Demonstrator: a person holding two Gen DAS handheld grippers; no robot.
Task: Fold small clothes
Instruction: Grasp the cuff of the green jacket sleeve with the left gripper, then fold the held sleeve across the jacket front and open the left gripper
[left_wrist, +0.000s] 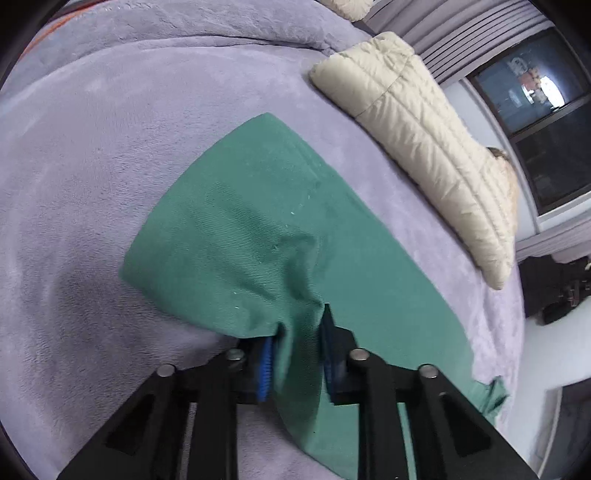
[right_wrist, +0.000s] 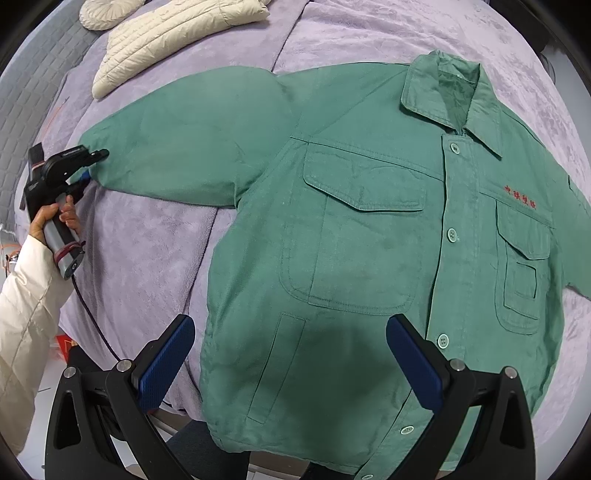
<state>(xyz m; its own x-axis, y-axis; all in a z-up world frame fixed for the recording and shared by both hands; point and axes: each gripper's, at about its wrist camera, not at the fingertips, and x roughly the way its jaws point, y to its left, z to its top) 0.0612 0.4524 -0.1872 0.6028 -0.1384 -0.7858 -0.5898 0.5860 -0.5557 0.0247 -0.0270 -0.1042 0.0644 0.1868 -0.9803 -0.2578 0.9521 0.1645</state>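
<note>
Jacket (right_wrist: 369, 240) lies flat on the bed (right_wrist: 147, 258); left tool (left_wrist: 297, 354) pinches its sleeve cuff (left_wrist: 295, 332), right tool (right_wrist: 290, 354) gapes wide, empty.

Left wrist close on the sleeve (left_wrist: 258, 221); right overlooks the same jacket (right_wrist: 369, 258).

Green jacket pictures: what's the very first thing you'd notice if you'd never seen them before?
A big green jacket lies buttoned and face up on the purple blanket, filling the right wrist view. The left gripper pinches the end of its sleeve, while the right gripper hovers open above the hem. A cream puffer coat lies beyond the sleeve.
</note>
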